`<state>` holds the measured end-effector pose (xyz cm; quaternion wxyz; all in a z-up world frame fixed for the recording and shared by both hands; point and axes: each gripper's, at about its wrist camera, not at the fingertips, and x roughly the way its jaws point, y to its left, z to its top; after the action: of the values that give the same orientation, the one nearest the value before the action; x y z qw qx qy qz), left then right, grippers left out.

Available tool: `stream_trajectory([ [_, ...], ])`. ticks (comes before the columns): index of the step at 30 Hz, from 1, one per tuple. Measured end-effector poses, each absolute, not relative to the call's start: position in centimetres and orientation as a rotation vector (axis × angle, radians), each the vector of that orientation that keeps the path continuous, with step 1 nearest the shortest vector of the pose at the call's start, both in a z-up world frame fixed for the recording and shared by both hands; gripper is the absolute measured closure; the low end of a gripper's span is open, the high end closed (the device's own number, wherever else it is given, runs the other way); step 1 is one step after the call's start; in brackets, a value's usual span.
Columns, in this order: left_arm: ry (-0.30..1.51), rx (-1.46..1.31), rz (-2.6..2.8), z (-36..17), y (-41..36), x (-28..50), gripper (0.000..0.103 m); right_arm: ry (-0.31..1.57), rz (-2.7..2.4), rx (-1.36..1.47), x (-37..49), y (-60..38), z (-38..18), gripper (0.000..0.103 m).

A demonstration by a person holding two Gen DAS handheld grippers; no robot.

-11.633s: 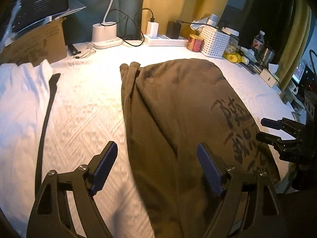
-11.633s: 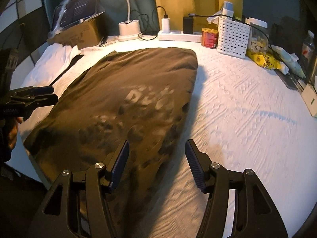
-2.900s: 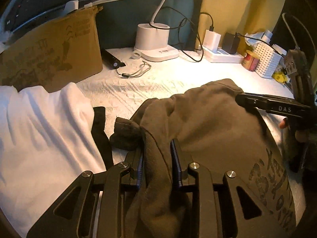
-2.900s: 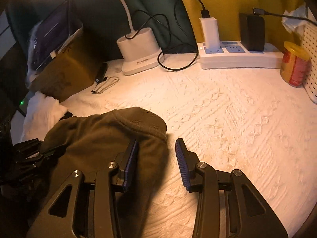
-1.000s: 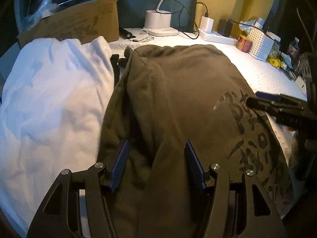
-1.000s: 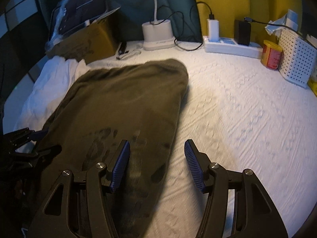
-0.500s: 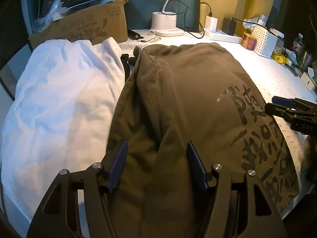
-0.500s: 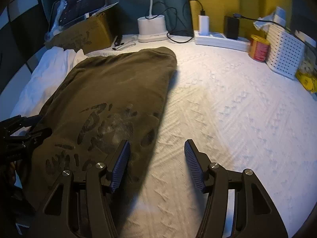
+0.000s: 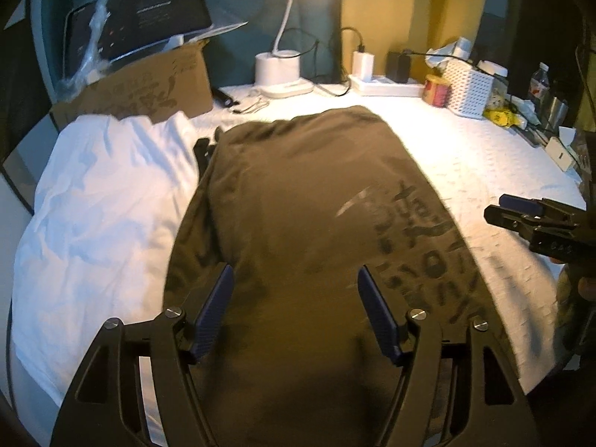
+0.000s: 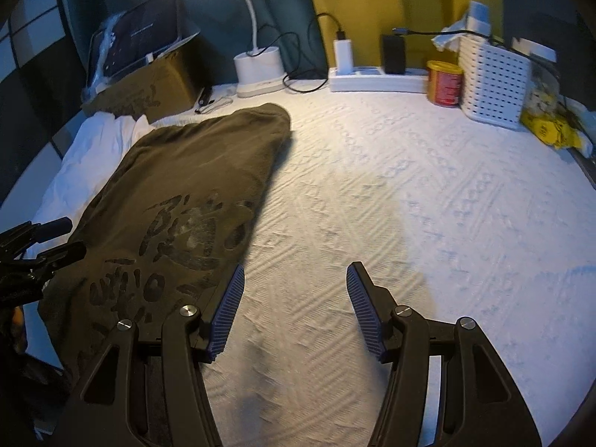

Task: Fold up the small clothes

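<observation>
Left tool [image 9: 294, 313] jaws just widened, empty, above olive garment [image 9: 309, 201], right tool [image 10: 294, 311] wide beside it

no legible text anywhere

A: What colour is the shirt [image 9: 298, 193]?
B: Brown-green, with black writing. The cloth [image 9: 104, 201] beside it is white.
A: And the table cover [image 10: 409, 193]?
B: White with bumpy lines. The can [image 10: 444, 82] is red and yellow.
</observation>
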<state>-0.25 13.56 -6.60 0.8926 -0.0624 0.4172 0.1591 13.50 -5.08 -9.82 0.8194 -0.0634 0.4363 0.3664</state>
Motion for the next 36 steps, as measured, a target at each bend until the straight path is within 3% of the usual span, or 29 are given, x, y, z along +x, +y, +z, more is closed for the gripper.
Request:
stream_trajectory([
  [8, 0.825, -0.121, 0.262, -5.4, 10.6, 1.1, 0.032, 0.918, 0.732, -0.092, 14.1, -8.5, -9.2, 0.043],
  [11, 0.802, -0.115, 0.232, -4.9, 9.5, 1.6, 0.016, 0.914, 0.707, -0.078, 14.3, -9.9, -8.9, 0.043],
  [20, 0.708, -0.091, 0.183, -2.9, 6.7, 2.5, 0.015, 0.869, 0.645, -0.052, 14.4, -13.5, -7.1, 0.043],
  [23, 0.681, -0.089, 0.156, -2.2, 6.0, 2.8, 0.003, 0.849, 0.627, -0.050, 14.4, -14.5, -6.4, 0.043],
  [36, 0.560, -0.065, 0.151, 1.8, 3.6, 2.7, 0.002, 0.745, 0.579, -0.038, 13.4, -17.7, -2.4, 0.042],
])
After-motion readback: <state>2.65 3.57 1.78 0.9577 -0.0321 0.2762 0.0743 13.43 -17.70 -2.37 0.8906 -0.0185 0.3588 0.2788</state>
